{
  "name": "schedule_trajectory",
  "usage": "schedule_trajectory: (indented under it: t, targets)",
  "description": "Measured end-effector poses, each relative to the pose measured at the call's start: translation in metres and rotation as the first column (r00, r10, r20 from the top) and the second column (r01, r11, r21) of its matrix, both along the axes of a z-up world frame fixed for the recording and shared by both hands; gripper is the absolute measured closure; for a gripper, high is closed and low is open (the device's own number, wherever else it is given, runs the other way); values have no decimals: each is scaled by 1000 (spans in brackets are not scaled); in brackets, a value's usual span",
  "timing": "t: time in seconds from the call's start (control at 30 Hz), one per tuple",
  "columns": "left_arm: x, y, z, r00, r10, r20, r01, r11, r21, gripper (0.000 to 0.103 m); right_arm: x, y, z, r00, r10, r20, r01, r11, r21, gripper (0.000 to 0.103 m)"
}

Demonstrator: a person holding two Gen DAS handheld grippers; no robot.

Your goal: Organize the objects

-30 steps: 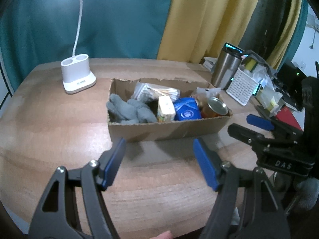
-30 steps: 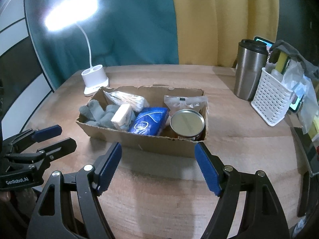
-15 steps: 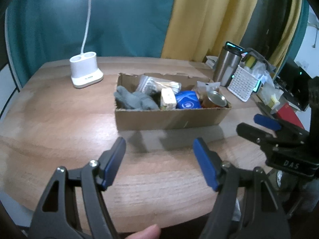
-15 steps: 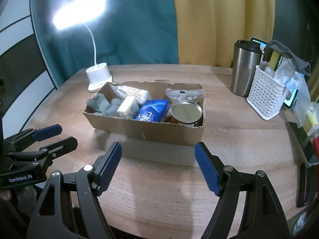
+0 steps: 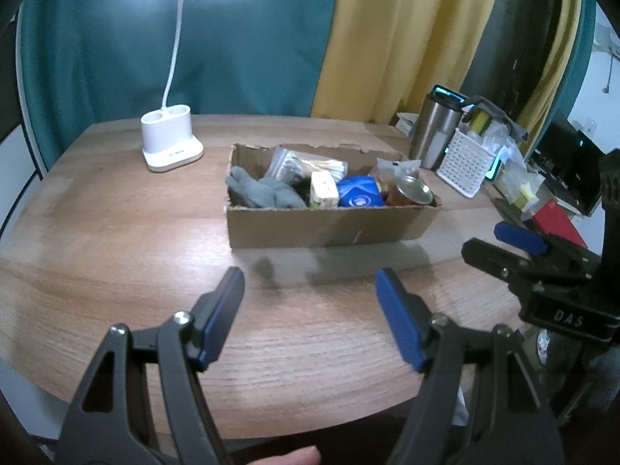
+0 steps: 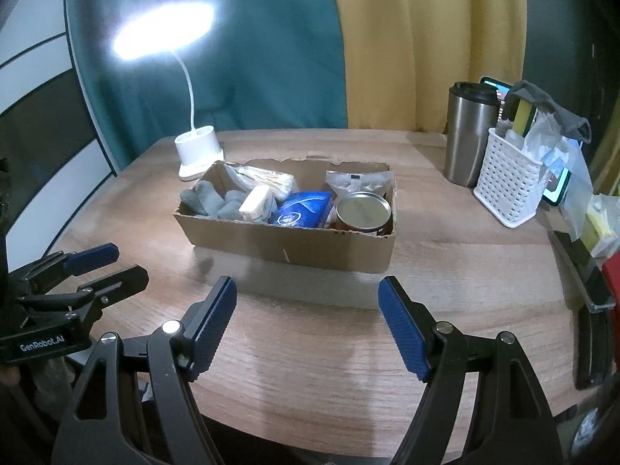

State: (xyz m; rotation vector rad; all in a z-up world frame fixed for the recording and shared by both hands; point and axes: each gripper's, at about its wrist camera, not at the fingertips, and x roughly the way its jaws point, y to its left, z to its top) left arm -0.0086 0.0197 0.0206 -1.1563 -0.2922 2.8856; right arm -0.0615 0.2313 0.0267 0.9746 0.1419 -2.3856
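A cardboard box (image 5: 329,228) (image 6: 294,244) stands on the wooden table. It holds grey gloves (image 5: 259,192) (image 6: 211,199), a clear bag (image 5: 306,164) (image 6: 267,180), a small cream pack (image 5: 323,190) (image 6: 255,203), a blue pouch (image 5: 360,193) (image 6: 304,213), a tin can (image 5: 412,190) (image 6: 362,211) and a second clear bag (image 6: 356,182). My left gripper (image 5: 312,302) is open and empty, near the table's front edge, short of the box. My right gripper (image 6: 308,306) is open and empty, also short of the box.
A white desk lamp (image 5: 170,143) (image 6: 197,151) stands at the back left. A steel tumbler (image 5: 436,131) (image 6: 471,131) and a white perforated basket (image 5: 467,164) (image 6: 509,182) stand at the right. Clutter lies past the right table edge.
Both grippers have pulled back and risen away from the box, which now looks smaller and farther. Both stay open and empty.
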Motion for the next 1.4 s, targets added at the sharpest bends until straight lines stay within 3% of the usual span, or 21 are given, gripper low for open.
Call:
schedule_trajectory:
  t: [0.6,1.4]
  targets:
    - [-2,8,4,999,-36,2,36,999,-5,31,-1,-1,0,1000,1,6,-1,1000,-1,24]
    - [-6,2,1,1000,-11,3,11,1000,-11,31,-8,-2,-5,1000,1,21,-1,1000,17,24]
